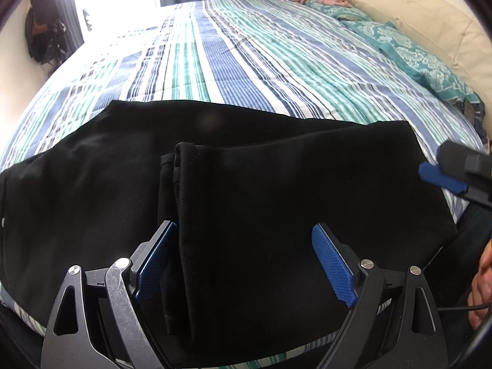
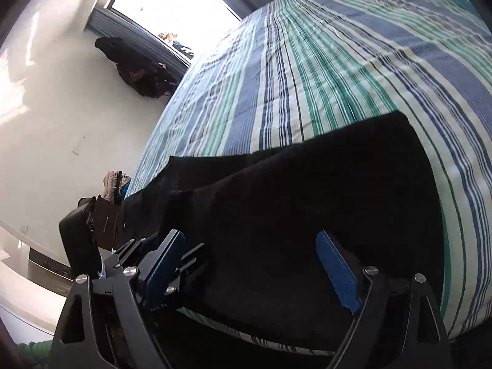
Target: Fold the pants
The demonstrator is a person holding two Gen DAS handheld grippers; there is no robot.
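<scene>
Left wrist view shows the black pants (image 1: 276, 184) lying folded near the bed's (image 1: 246, 61) front edge. We judge them soft, light and limp knit, best pinched at the layered hem edge. Our left gripper (image 1: 246, 264) and right gripper (image 2: 252, 270) gape wide, holding nothing.

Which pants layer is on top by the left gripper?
The right-hand layer: its hemmed edge overlaps the layer spread to the left, between the open left gripper fingers.

Black pants (image 1: 276, 184); blue-green striped bedspread (image 1: 246, 61) (teal patterned pillows (image 1: 415, 52)).
</scene>
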